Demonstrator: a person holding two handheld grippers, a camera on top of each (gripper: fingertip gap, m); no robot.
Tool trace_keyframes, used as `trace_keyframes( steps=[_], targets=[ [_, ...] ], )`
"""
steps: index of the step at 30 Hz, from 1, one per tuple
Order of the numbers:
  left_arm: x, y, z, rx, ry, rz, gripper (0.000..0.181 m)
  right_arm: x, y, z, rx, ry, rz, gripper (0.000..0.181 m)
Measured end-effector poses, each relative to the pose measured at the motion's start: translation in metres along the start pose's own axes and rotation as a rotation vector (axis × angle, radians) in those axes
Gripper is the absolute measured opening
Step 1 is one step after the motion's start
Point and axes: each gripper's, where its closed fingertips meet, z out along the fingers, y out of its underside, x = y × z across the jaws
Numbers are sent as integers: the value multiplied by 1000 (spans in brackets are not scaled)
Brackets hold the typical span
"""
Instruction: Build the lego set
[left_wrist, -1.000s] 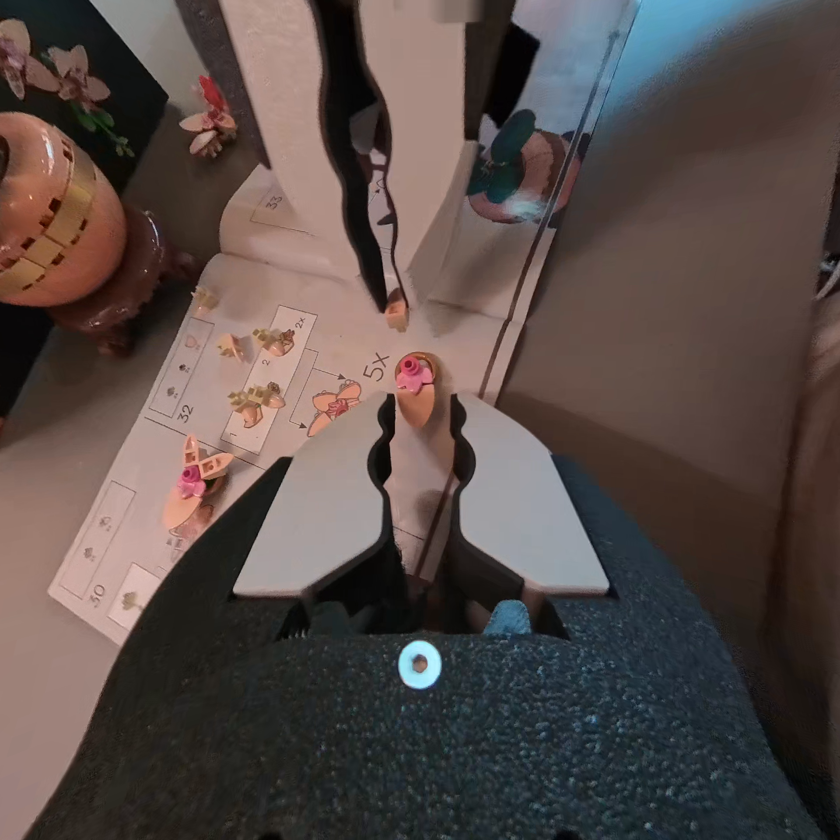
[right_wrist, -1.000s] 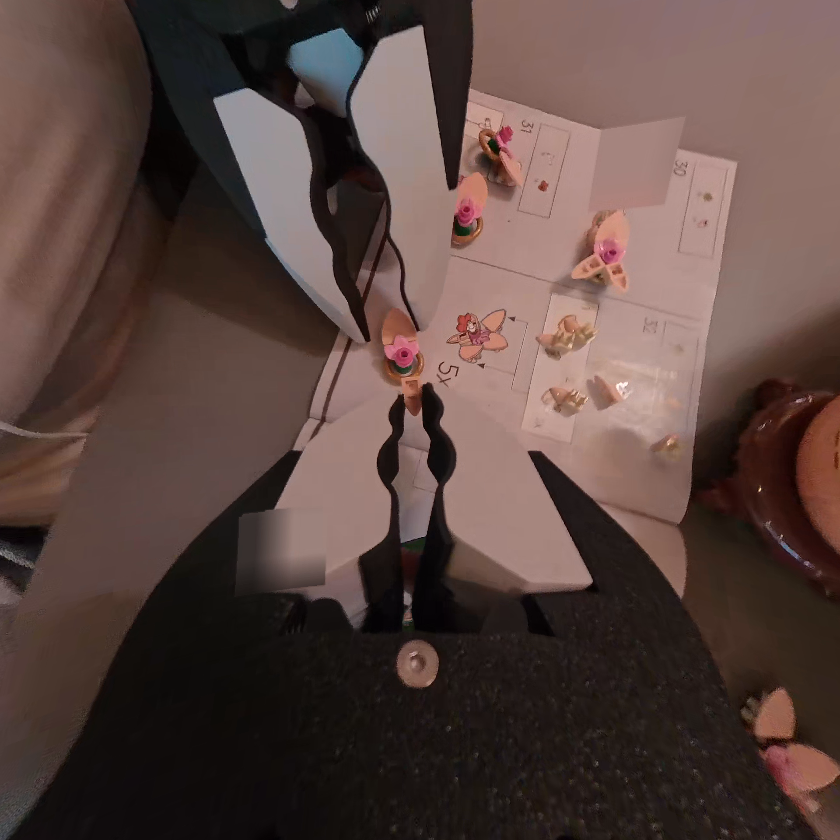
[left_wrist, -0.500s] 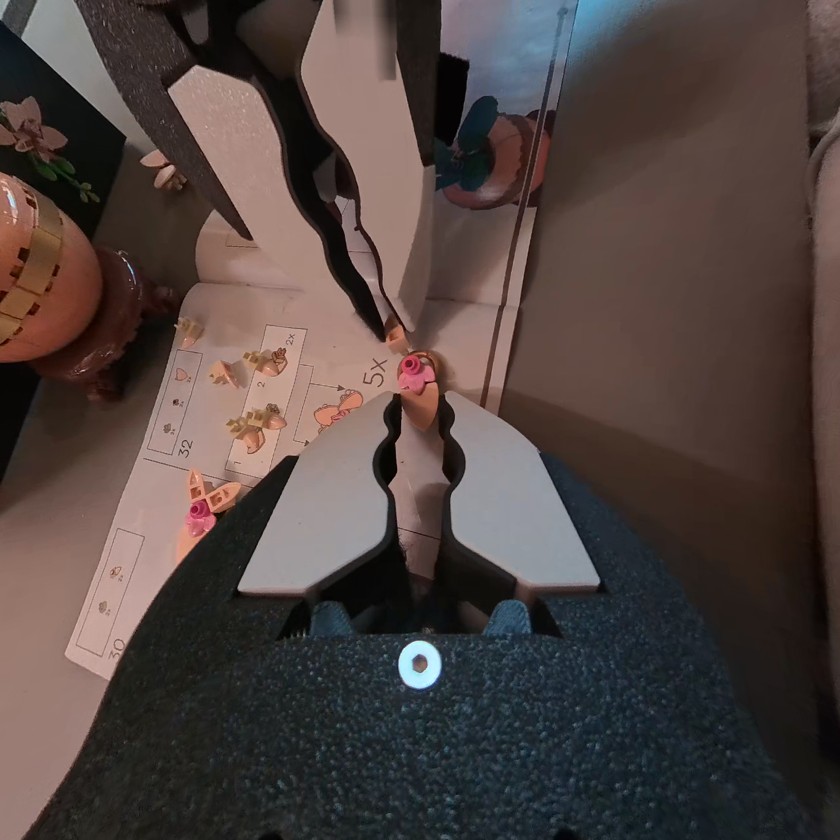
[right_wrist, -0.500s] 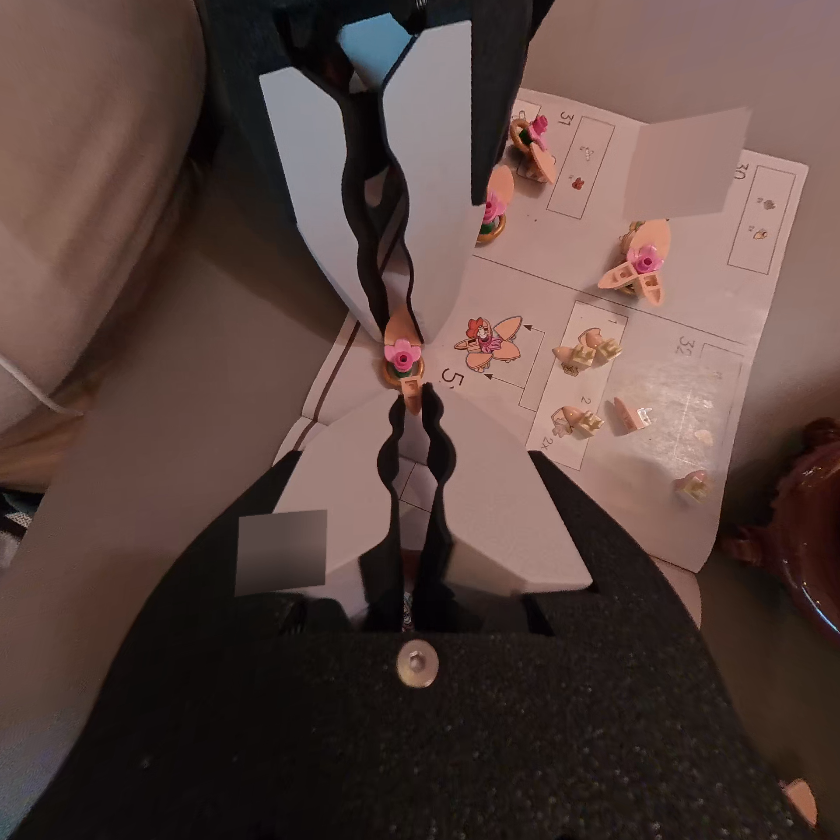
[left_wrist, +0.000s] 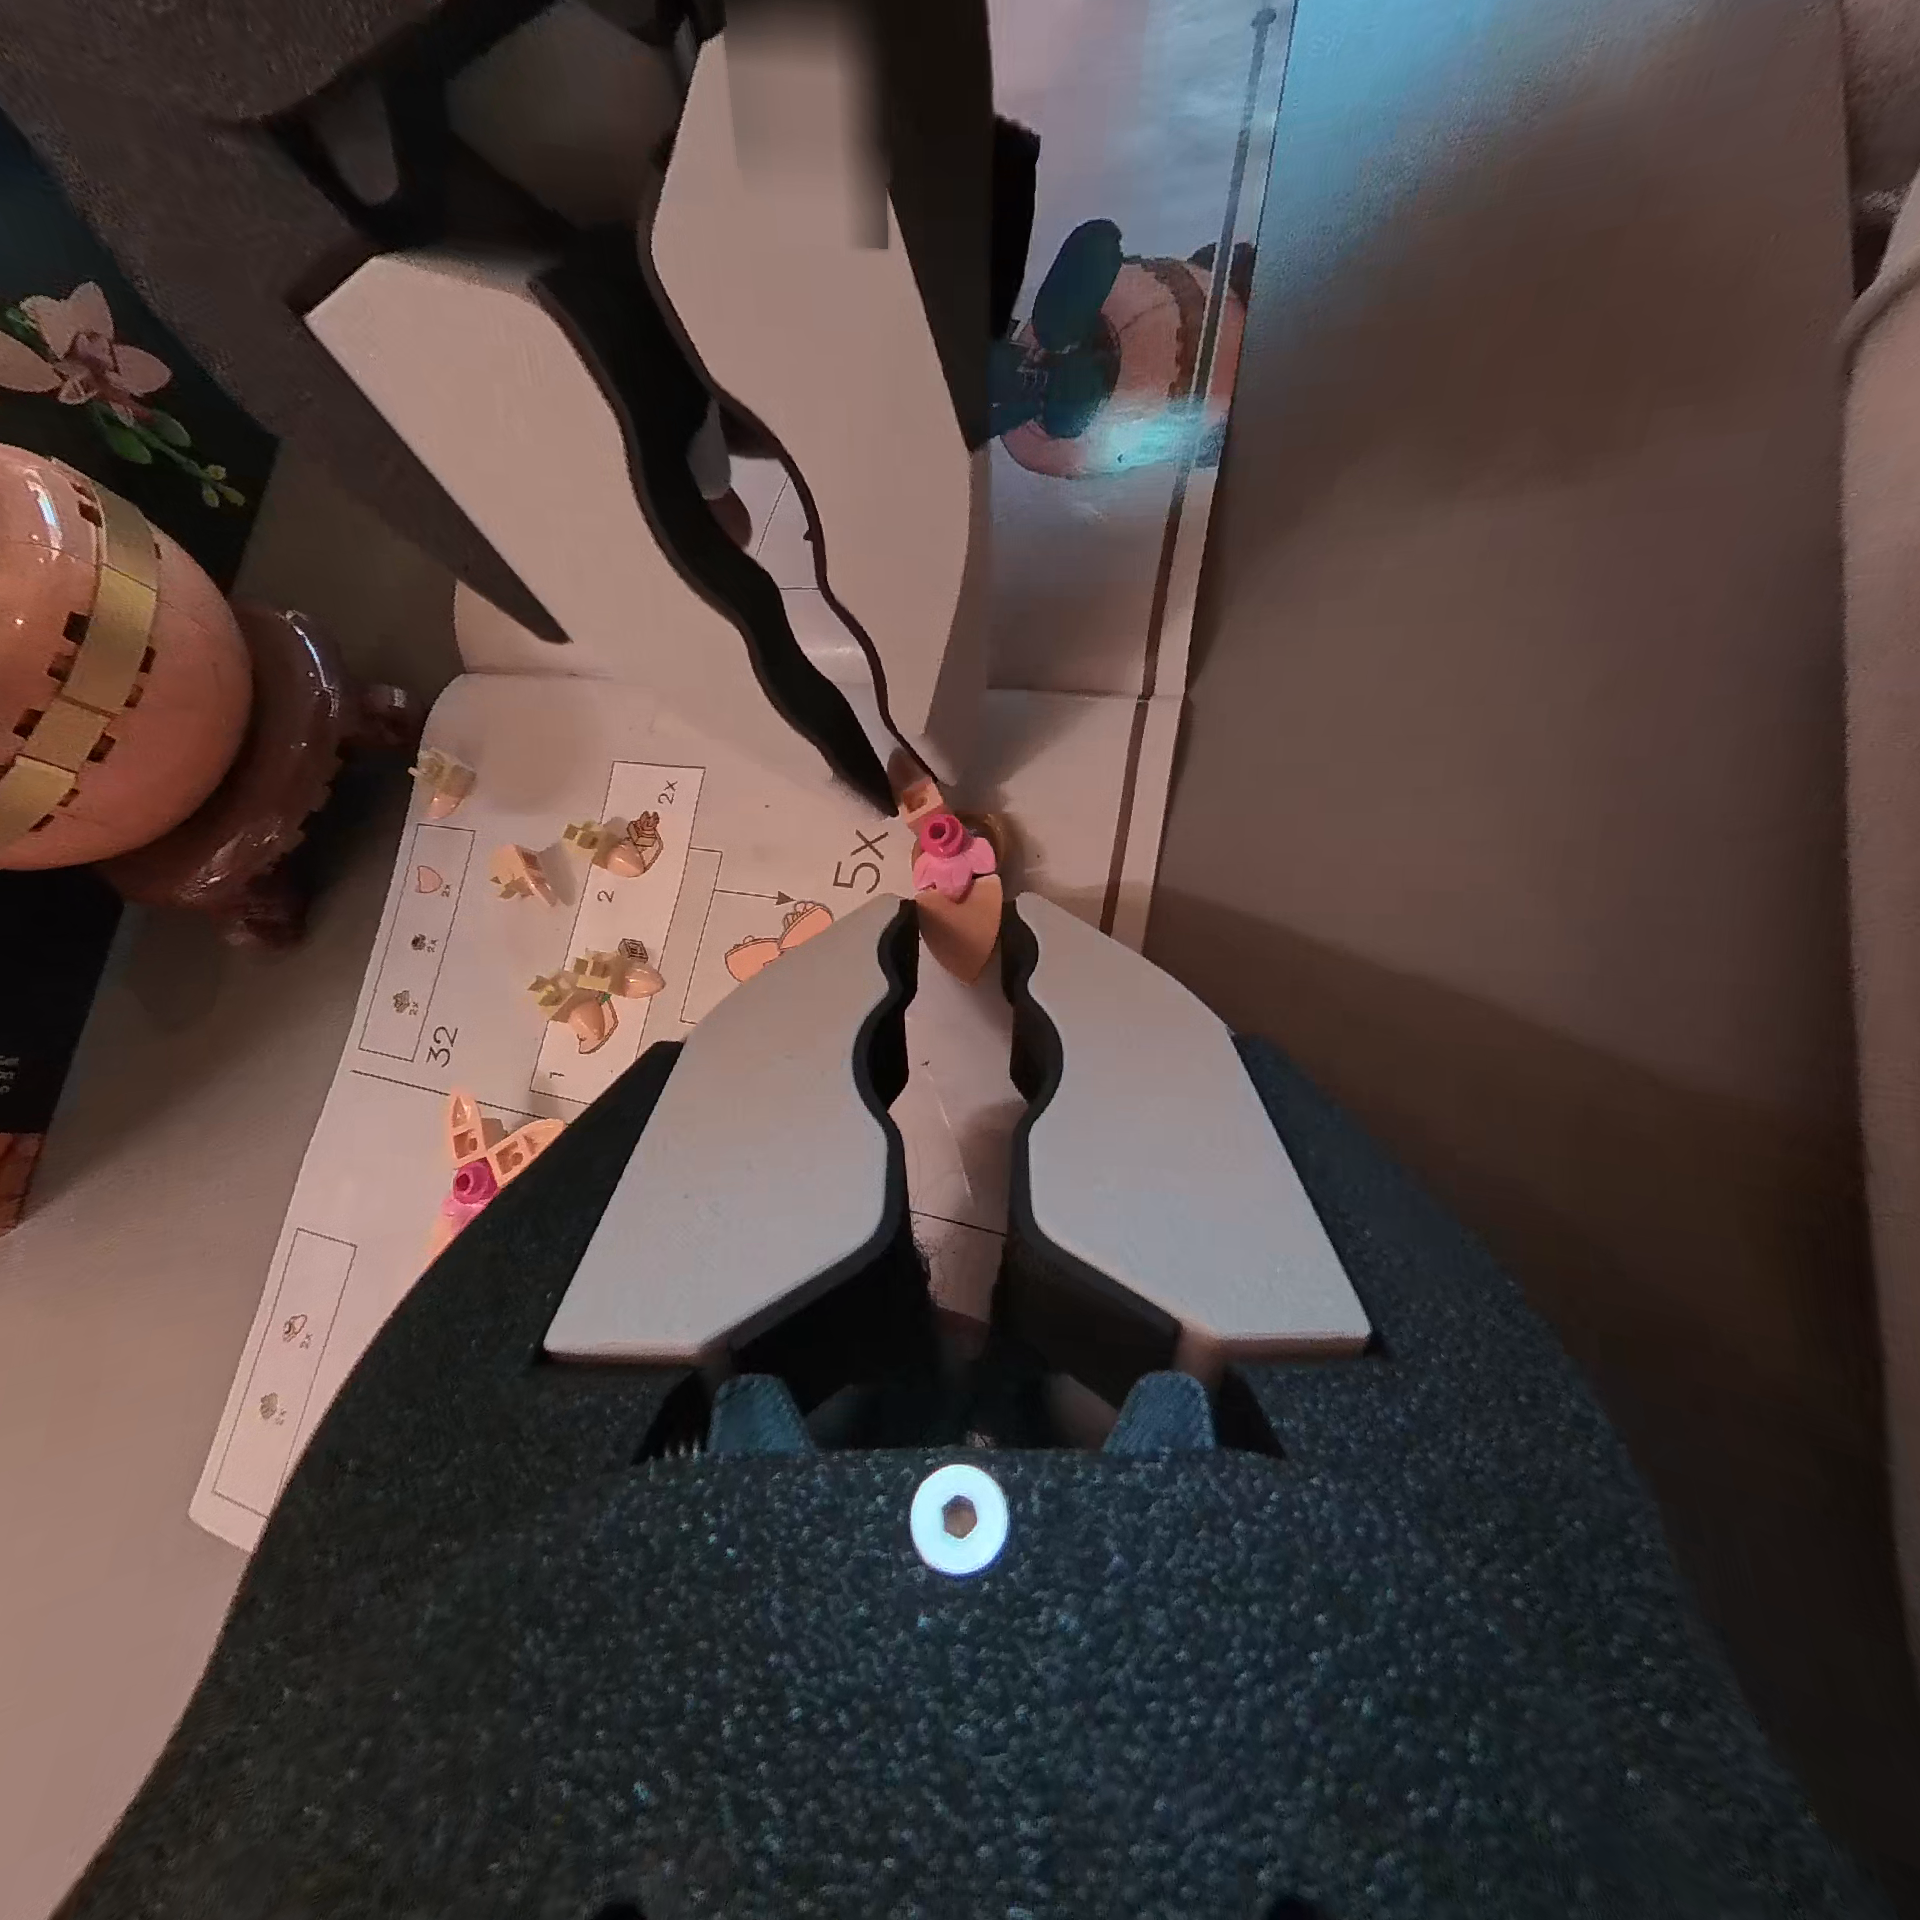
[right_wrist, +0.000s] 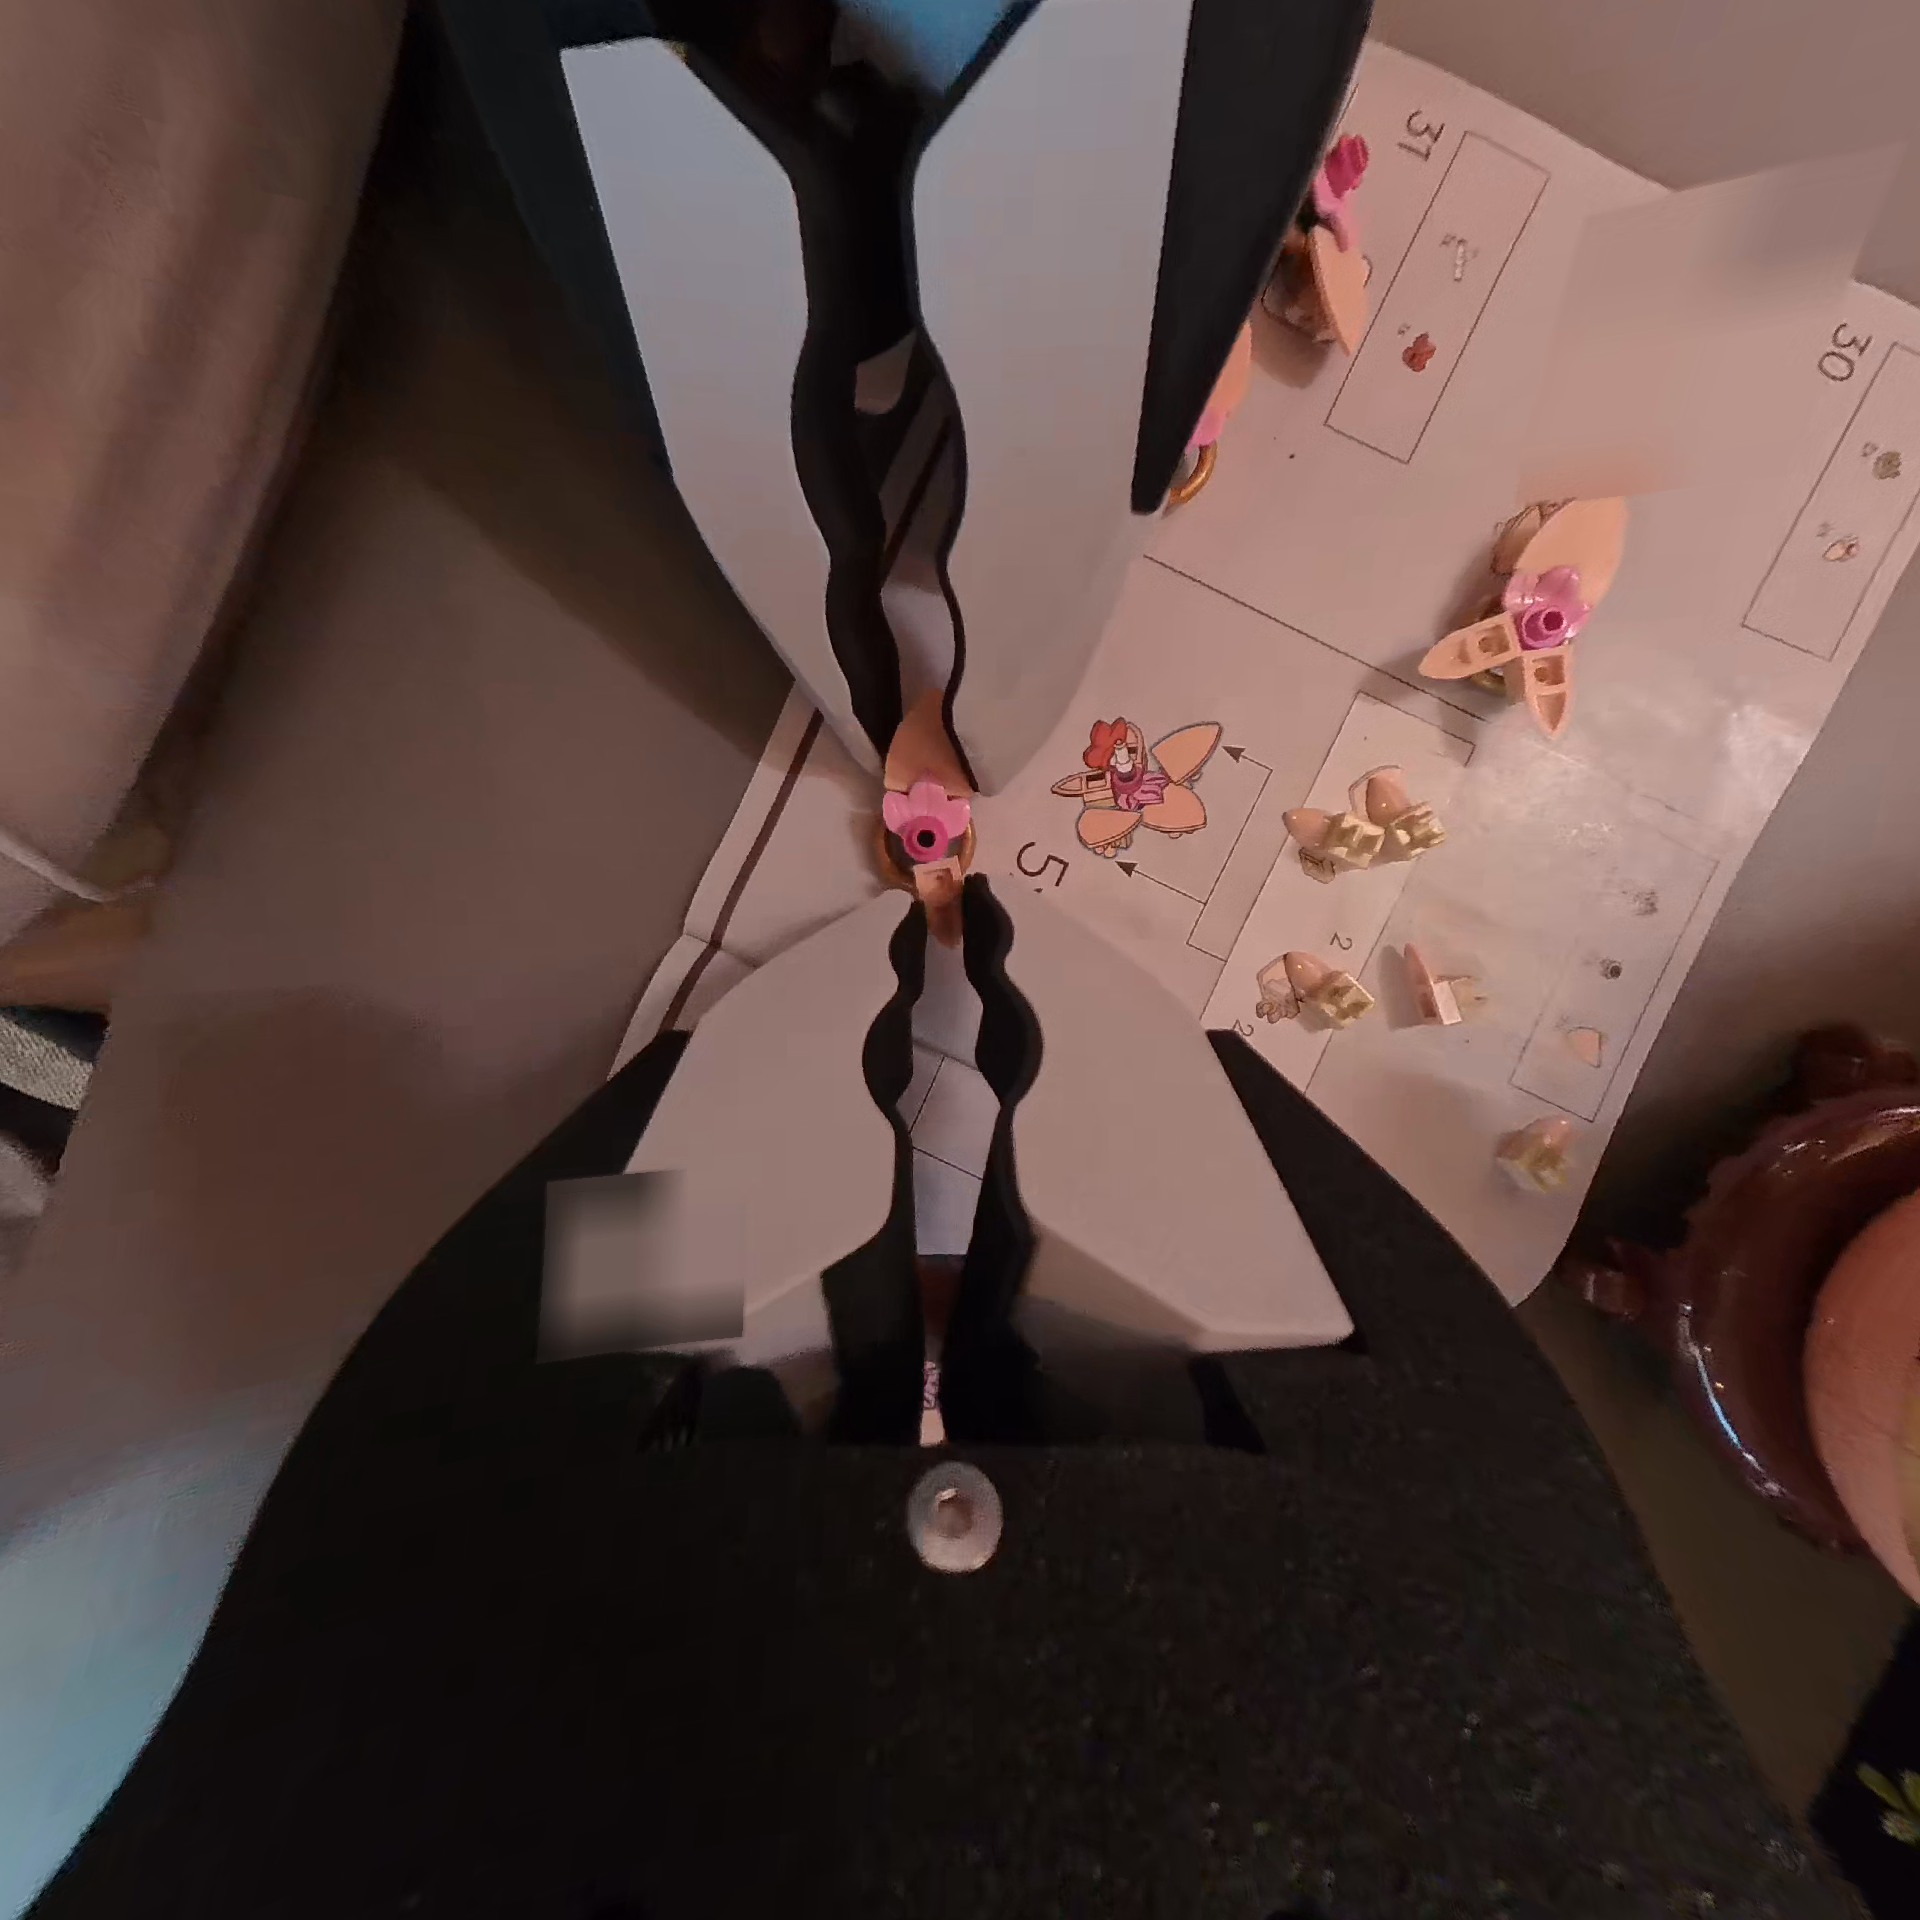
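Over the booklet (left_wrist: 665, 935), the left gripper (left_wrist: 961, 914) pinching the flower (left_wrist: 956, 883) should hold steady while the right gripper (right_wrist: 940, 909), clamped on a petal (right_wrist: 940, 894), presses it squarely on.

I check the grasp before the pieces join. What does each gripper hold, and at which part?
Left gripper pinches the flower piece by its pointed petal tip. Right gripper pinches a small tan petal by its narrow end.

**Parts on the surface, by count**

Tools, two: left tool (left_wrist: 961, 909) and right tool (right_wrist: 943, 899). Instruction booklet (right_wrist: 1662, 831), one, lying open. Pink-centred flower (right_wrist: 920, 816), four, two of them half hidden behind the left tool. Single petal (right_wrist: 940, 904), one. Small tan-and-yellow cluster (right_wrist: 1309, 987), four, the largest possibly a pair. Round peach model on a brown stand (left_wrist: 104, 675), one.
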Motion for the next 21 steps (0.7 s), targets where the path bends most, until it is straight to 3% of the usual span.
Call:
trace_keyframes(
  steps=[21],
  targets=[
    [1, 1, -2, 2, 2, 25, 14, 1, 7, 5, -230, 119, 19, 6]
  ],
)
